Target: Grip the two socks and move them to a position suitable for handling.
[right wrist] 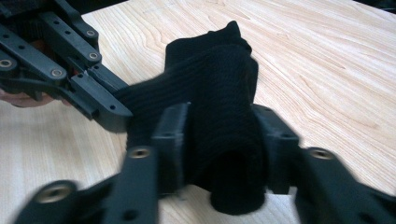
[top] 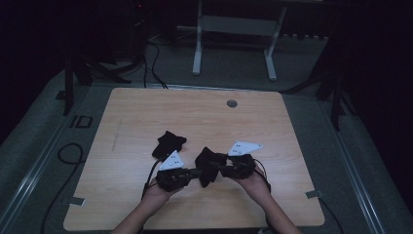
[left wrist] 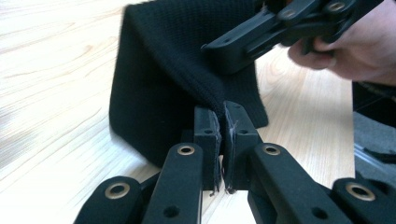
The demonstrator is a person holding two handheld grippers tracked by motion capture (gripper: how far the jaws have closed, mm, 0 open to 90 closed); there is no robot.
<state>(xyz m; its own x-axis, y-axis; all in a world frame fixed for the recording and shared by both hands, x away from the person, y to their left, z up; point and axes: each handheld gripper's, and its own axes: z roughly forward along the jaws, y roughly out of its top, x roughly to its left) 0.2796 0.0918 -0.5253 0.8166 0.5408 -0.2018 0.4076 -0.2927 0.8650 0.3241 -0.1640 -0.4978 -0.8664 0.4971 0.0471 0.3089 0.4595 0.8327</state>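
Two black knit socks on the light wood table [top: 146, 112]. One black ribbed knit sock [top: 208, 165] hangs between the two grippers near the table's near edge, centre. The other black sock [top: 168, 143] lies crumpled on the table, just left of and beyond the left gripper, untouched.

Left gripper [top: 191, 171], held in the person's left hand [top: 158, 191]: jaws pinched together on an edge of the held sock. The left gripper view shows the knit fabric [left wrist: 163, 70] clamped between the pads [left wrist: 220, 128], with the rest of the sock spreading away toward the far side, its lower edge on or just above the table.

Right gripper [top: 221, 168], held in the person's right hand [top: 253, 183]: jaws part-way apart, straddling the sock. In the right gripper view the sock's tube [right wrist: 219, 126] sits between the two jaws [right wrist: 222, 140], open cuff end facing the camera. Picture is blurred; cannot tell whether the pads actually press on the fabric or just flank it.

Grippers point at each other, tips nearly meeting at the sock. Grey three-cornered plates on top of both. Round grey grommet [top: 232, 103] in the table's far edge, well apart from everything.
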